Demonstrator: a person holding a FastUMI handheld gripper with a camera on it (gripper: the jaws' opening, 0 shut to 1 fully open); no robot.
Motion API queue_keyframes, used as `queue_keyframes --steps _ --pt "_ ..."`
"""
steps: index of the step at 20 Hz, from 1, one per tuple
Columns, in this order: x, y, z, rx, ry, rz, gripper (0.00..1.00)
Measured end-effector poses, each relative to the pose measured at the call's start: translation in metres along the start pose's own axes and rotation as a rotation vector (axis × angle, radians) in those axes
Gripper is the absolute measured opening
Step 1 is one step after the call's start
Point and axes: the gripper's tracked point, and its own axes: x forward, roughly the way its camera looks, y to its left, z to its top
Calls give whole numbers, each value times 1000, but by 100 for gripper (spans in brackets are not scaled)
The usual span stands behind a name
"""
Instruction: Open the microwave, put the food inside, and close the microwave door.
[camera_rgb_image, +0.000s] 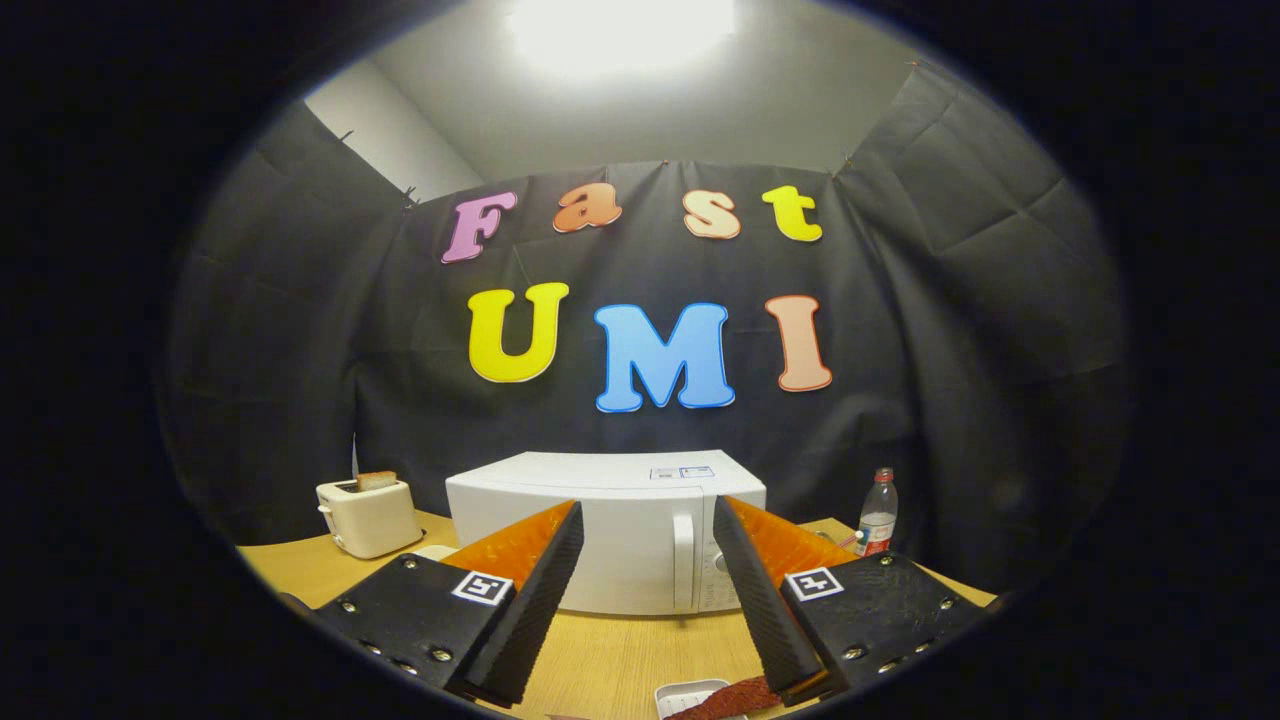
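A white microwave (610, 530) stands on the wooden table (620, 660) beyond my fingers, its door closed and a vertical white handle (684, 560) at the door's right side. My gripper (645, 525) is open, well short of the microwave, with nothing between the fingers. Below the right finger lies a small white tray (690, 695) with a piece of reddish-brown food (725, 700) on it, partly hidden by that finger.
A cream toaster (368, 515) with a slice of bread in it stands to the left of the microwave. A clear plastic bottle (878, 515) with a red label stands to the right. The black cloth wall closes the table's back and sides.
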Motion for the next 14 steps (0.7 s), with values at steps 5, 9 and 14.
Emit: queue_keyframes --steps 5,9,14 --pt "59 -16 -35 -37 33 -44 84" --pt "95 -23 -77 -120 103 -43 85" --pt "128 -31 -106 -106 141 -65 83"
